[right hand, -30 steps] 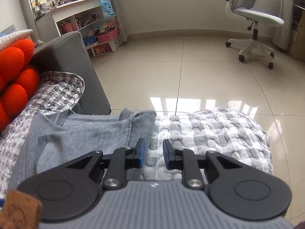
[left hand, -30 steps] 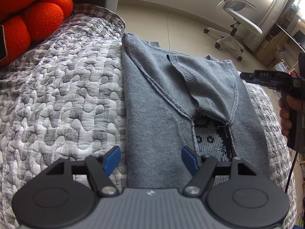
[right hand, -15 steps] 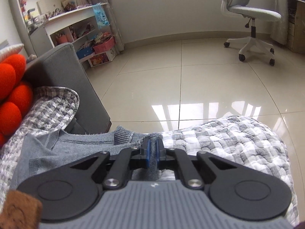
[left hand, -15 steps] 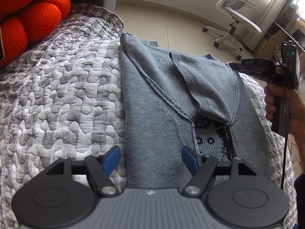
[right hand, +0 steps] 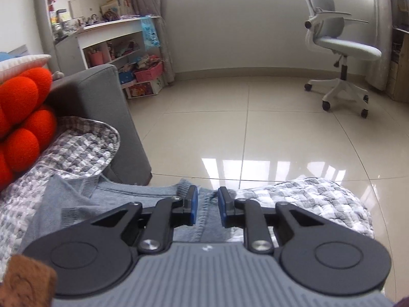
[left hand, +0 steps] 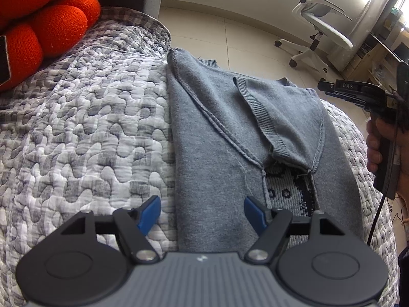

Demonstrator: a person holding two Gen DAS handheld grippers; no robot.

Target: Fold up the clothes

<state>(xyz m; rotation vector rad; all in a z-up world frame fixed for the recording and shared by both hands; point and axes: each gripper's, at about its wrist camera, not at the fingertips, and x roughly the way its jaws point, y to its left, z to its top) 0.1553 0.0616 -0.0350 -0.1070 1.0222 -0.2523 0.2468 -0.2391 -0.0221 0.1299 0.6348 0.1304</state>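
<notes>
Left tool (left hand: pixel 202 213) spread wide, hovering over near hem of sweater (left hand: pixel 219 133). Right tool (right hand: pixel 207 206) parted, empty, a sweater edge lying between its pads. Sweater lies folded on quilt (left hand: pixel 84 133); red cushion (left hand: pixel 38 33) nearby.

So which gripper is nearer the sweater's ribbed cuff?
Right. The right gripper sits at the sweater's far edge, jaws open over the fabric, beside the cuff. The left gripper hangs at the near hem, farther off.
</notes>
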